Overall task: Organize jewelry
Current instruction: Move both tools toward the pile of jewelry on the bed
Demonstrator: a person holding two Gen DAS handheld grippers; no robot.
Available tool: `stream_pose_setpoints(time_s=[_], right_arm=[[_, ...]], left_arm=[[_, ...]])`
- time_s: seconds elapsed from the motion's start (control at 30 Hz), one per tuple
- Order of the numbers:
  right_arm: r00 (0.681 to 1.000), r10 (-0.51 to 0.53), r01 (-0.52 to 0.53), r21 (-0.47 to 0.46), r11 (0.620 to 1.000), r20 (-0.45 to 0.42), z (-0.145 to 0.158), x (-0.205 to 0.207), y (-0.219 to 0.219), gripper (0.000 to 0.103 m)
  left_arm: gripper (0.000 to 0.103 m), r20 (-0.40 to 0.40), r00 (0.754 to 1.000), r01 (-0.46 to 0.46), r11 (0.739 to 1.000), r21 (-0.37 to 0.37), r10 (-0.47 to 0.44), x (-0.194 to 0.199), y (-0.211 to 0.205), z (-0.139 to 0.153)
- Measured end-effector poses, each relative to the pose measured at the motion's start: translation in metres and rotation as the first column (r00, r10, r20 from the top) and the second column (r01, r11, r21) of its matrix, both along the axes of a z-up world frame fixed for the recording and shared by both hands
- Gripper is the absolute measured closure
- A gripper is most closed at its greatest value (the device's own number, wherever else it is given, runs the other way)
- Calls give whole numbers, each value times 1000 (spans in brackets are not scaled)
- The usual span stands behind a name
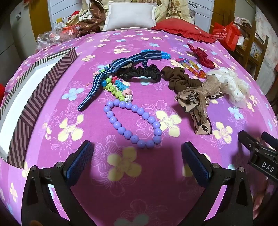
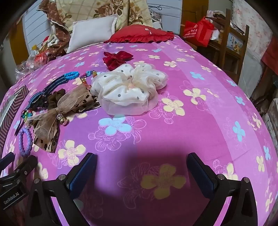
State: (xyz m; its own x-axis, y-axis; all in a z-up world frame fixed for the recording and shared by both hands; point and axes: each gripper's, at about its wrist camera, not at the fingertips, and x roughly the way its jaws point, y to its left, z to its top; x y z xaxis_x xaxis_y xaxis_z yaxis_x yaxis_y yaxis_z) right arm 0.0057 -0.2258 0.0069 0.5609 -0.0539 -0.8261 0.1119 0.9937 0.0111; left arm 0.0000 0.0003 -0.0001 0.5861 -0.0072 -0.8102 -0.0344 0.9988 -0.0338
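A purple bead bracelet [image 1: 133, 122] lies on the pink floral bedsheet just ahead of my left gripper [image 1: 137, 157], which is open and empty. Behind it lie a blue striped band [image 1: 111, 73], colourful bead strings [image 1: 119, 88], a black scrunchie [image 1: 144, 73], a brown scrunchie [image 1: 180, 78], a leopard-print bow [image 1: 196, 102] and a white scrunchie [image 1: 231, 83]. My right gripper [image 2: 141, 167] is open and empty, well short of the white dotted scrunchie [image 2: 128, 87]. The bow [image 2: 57, 111] and the bracelet [image 2: 25, 142] lie to its left.
An open striped box [image 1: 34, 97] with a white inside stands at the left. A red velvet bow [image 2: 116, 57] lies further back. A white pillow [image 1: 130, 15], a red cushion [image 2: 140, 34] and bedding sit at the head of the bed. A wooden chair [image 2: 231, 40] stands right.
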Motion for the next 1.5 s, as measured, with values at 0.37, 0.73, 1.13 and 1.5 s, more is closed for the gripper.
stream_pose_setpoints(time_s=[0.37, 0.73, 1.13, 1.5], right_arm=[[1000, -3, 3, 1, 1000, -4, -1, 3, 2, 0], [997, -68, 69, -55, 996, 29, 16, -82, 29, 8], [972, -116, 106, 58, 993, 206, 87, -129, 41, 14], [979, -51, 68, -80, 994, 195, 75, -135, 57, 14]], left_arm=[[11, 24, 1000, 14, 1000, -15, -14, -44, 36, 49], [11, 145, 983, -111, 994, -25, 113, -116, 108, 99], [11, 116, 991, -59, 998, -14, 60, -147, 103, 107], [11, 182, 982, -56, 996, 68, 43, -157, 92, 114]])
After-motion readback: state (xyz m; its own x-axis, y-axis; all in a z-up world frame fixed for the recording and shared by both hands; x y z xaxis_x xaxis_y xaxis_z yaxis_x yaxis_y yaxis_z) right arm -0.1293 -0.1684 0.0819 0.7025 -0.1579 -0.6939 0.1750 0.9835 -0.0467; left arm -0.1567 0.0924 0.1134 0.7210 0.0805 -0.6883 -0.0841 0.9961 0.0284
